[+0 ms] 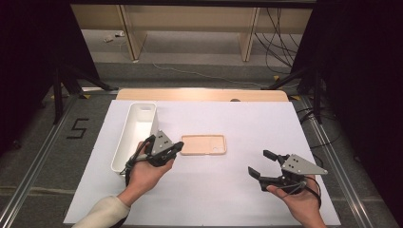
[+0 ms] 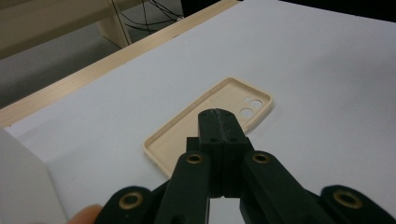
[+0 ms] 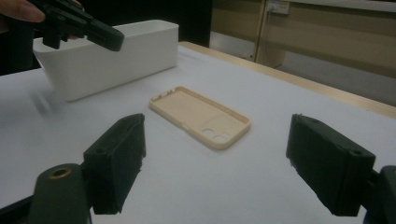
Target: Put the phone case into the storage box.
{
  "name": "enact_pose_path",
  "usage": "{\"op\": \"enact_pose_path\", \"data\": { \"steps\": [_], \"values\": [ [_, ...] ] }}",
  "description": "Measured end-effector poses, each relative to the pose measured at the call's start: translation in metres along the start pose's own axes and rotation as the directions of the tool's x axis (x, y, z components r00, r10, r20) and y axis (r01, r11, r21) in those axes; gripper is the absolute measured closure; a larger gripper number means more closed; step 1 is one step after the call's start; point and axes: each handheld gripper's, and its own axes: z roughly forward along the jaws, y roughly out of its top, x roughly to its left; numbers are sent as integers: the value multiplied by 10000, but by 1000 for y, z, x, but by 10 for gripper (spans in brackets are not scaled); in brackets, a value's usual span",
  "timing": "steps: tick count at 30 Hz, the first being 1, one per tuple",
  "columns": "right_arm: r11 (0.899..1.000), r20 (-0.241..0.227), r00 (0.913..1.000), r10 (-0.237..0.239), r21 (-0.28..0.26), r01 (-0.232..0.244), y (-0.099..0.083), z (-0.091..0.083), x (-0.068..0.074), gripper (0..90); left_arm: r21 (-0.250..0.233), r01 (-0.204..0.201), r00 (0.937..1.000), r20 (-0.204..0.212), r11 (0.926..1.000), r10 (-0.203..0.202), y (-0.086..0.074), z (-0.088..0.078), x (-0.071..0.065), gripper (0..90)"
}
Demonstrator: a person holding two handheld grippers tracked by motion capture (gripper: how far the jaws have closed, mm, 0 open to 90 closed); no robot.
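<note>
A beige phone case (image 1: 204, 144) lies flat, hollow side up, on the white table cover; I also see the phone case (image 2: 210, 122) past my left jaws and the phone case (image 3: 201, 115) ahead of my right jaws. My left gripper (image 1: 179, 146) hovers just left of the case's short end, jaws pressed together with nothing between them. In its own view the left gripper (image 2: 219, 116) hangs over the case's near half. My right gripper (image 1: 260, 164) rests at the front right, jaws wide apart and empty; the right gripper (image 3: 215, 168) frames bare table.
A long white bin (image 1: 135, 134) stands left of the case, close behind my left hand, and the white bin (image 3: 112, 56) looks empty. The wooden table edge (image 1: 202, 94) runs along the back. Tripod legs and cables stand on the floor beyond.
</note>
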Motion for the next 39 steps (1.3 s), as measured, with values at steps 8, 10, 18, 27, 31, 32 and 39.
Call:
{"op": "enact_pose_path", "data": {
  "steps": [8,10,18,27,31,32,39],
  "values": [
    [10000,-27,10000,-2,11,2,0,0,0,211,460,13,10000,0,9989,-13,6,27,2,899],
    [10000,-32,10000,-12,16,12,-1,0,-1,211,604,-103,9999,-35,9981,105,7,32,2,900],
    [10000,-93,10000,-6,23,7,-1,0,0,211,873,-125,9999,-20,9961,127,13,49,3,900],
    [10000,-100,9999,-23,-14,23,0,0,0,212,1306,-88,9999,-99,9914,102,13,69,6,900],
    [10000,-101,9999,-31,-29,30,0,0,0,212,1466,-6,9999,-108,9892,22,12,78,7,900],
    [10000,-99,9999,-24,-25,24,0,0,0,211,1533,-19,10000,-90,9882,33,12,80,8,900],
    [10000,-101,9999,3,7,-3,-1,0,0,211,1837,71,9998,-174,9830,-39,10,91,12,900]
  ]
}}
